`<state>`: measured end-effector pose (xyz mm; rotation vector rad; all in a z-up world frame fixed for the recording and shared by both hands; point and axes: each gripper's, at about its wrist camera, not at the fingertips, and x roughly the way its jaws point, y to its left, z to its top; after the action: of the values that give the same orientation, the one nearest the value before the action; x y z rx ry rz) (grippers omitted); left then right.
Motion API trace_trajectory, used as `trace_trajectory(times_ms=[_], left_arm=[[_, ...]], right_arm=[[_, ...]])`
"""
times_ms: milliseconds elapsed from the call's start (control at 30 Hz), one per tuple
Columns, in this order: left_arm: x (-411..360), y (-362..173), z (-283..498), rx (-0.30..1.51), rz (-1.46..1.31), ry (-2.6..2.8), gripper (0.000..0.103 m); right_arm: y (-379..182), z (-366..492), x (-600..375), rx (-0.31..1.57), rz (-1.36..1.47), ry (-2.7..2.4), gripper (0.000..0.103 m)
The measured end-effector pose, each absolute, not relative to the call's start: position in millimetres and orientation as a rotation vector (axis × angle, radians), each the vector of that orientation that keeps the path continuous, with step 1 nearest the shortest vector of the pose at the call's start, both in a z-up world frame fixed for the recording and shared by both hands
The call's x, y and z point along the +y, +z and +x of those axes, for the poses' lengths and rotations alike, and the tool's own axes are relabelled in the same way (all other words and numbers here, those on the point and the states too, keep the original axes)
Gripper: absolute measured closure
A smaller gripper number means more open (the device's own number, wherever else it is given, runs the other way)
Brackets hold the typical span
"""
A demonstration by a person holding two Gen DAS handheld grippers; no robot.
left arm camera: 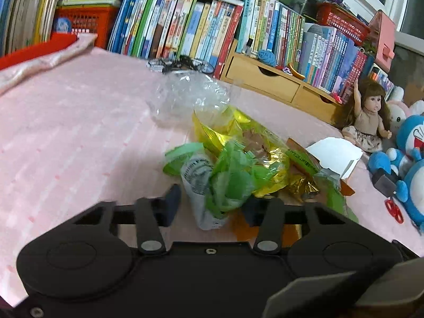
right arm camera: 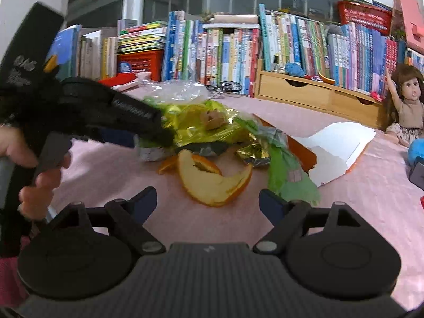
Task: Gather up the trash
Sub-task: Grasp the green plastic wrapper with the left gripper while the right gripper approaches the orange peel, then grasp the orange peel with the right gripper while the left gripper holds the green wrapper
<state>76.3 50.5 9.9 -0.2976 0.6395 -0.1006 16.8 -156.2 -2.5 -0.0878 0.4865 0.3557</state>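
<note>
From the left wrist view, the left gripper [left arm camera: 210, 206] sits low over the pink counter [left arm camera: 79, 132], its jaws drawn fairly narrow with a crumpled printed paper wad [left arm camera: 197, 180] and a green plastic scrap [left arm camera: 233, 180] between them; the left pad stands just clear of the wad, and I cannot tell whether the right one presses. Just behind the wad lies the yellow foil wrapper [left arm camera: 238, 132], beyond that a clear plastic bag [left arm camera: 185, 98], and right of the wrapper a white cardboard piece [left arm camera: 334, 151]. An orange packet [left arm camera: 302, 159] beside the wrapper carries a green strip with small lettering too blurred to read. From the right wrist view, the right gripper [right arm camera: 209, 204] stands wide and empty, with an orange peel [right arm camera: 212, 180] on the counter just ahead, between its fingertips but untouched. Behind the peel lies the yellow foil wrapper, and left of it the left gripper reaches into the pile, a hand [right arm camera: 29, 164] on its handle. Book spines along the back wall are not legible.
</note>
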Motion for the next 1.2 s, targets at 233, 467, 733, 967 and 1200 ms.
trace_trajectory(times_ms=[233, 467, 733, 967, 1200], left_arm=[[55, 16, 58, 0.603, -0.285, -0.111, 0.067], [57, 25, 37, 0.573, -0.232, -0.105, 0.055], [67, 17, 30, 0.590, -0.232, -0.054, 0.059], [69, 15, 23, 0.590, -0.229, -0.021, 0.070], [66, 29, 8, 0.542, -0.188, -0.010, 0.070]], right_arm=[[-3, 32, -158, 0.502, -0.032, 0.362, 0.012], [-3, 34, -152, 0.497, -0.014, 0.370, 0.013], [0, 34, -158, 0.490, 0.030, 0.360, 0.040], [3, 27, -157, 0.462, 0.028, 0.354, 0.058], [2, 23, -160, 0.463, 0.036, 0.352, 0.062]])
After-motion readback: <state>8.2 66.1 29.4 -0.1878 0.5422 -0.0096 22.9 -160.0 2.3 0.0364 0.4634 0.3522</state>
